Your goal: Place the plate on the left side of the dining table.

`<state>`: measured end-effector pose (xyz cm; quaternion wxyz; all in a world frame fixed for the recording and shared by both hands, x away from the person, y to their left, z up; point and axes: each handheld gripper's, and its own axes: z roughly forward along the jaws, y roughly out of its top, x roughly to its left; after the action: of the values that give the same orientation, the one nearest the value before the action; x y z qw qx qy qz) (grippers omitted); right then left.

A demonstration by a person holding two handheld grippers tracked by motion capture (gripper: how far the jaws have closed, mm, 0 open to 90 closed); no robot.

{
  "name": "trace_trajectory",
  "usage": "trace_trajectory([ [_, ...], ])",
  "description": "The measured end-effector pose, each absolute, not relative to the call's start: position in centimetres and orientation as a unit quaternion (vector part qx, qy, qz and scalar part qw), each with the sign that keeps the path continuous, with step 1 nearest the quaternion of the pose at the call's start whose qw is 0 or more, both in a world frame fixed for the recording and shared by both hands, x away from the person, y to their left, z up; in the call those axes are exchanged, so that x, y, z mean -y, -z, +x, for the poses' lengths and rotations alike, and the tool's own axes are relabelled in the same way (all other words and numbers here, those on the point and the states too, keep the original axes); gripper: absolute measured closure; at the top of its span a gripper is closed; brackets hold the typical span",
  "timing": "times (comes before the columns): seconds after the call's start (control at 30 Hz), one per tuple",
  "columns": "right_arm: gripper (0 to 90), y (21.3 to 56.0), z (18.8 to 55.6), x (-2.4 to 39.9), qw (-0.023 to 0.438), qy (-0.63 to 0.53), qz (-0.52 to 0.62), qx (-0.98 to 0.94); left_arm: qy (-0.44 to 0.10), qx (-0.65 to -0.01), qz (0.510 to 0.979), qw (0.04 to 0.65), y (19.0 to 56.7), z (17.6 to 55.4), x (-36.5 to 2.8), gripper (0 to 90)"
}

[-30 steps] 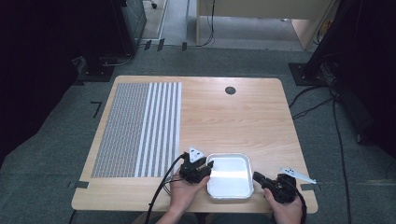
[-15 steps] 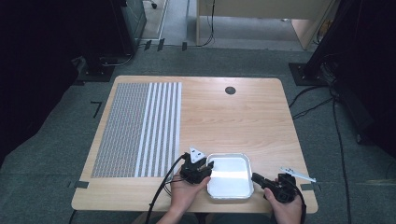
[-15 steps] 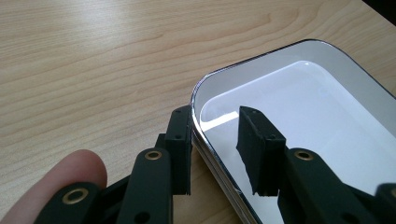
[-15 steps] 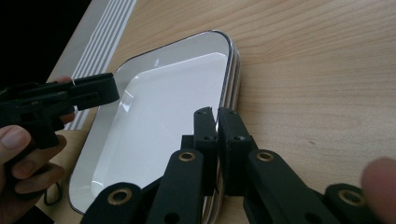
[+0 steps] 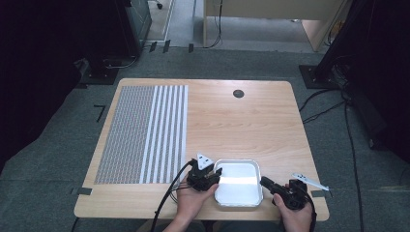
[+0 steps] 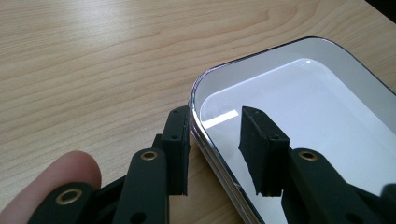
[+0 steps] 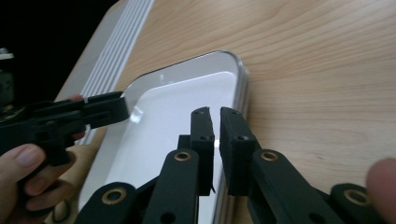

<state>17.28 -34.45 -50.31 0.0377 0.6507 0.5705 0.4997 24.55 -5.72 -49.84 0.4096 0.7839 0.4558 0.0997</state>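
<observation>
A shallow silver tray point(image 5: 237, 162) with a white floor lies near the table's front edge. My left gripper point(image 5: 216, 174) straddles its left rim. In the left gripper view one jaw of it point(image 6: 215, 114) is outside the tray point(image 6: 327, 116) and one inside, with a clear gap, and they have just been opening. My right gripper point(image 5: 263, 181) sits at the tray's right rim. Its jaws point(image 7: 215, 112) stand almost together, pinching the rim of the tray point(image 7: 163, 107), and have just eased apart slightly. The left gripper point(image 7: 102, 109) also appears there, in a hand.
The wooden table point(image 5: 241, 125) carries a grey and white striped mat point(image 5: 145, 133) on its left half and a round black hole point(image 5: 238, 93) near the far edge. Cables trail over the grey floor to the right. Dark furniture stands at both sides.
</observation>
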Motion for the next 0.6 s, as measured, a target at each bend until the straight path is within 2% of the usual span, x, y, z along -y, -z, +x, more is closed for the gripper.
trace_trajectory([
  [0.4,85.0,51.2,17.7,35.3,-0.019,-0.498,0.666,-0.554,-0.098,-0.453,0.786,0.408,49.9,24.3,5.7,65.0],
  [0.6,82.4,51.5,17.9,35.4,-0.03,-0.508,0.666,-0.546,-0.101,-0.452,0.788,0.405,50.1,24.2,5.9,64.6],
])
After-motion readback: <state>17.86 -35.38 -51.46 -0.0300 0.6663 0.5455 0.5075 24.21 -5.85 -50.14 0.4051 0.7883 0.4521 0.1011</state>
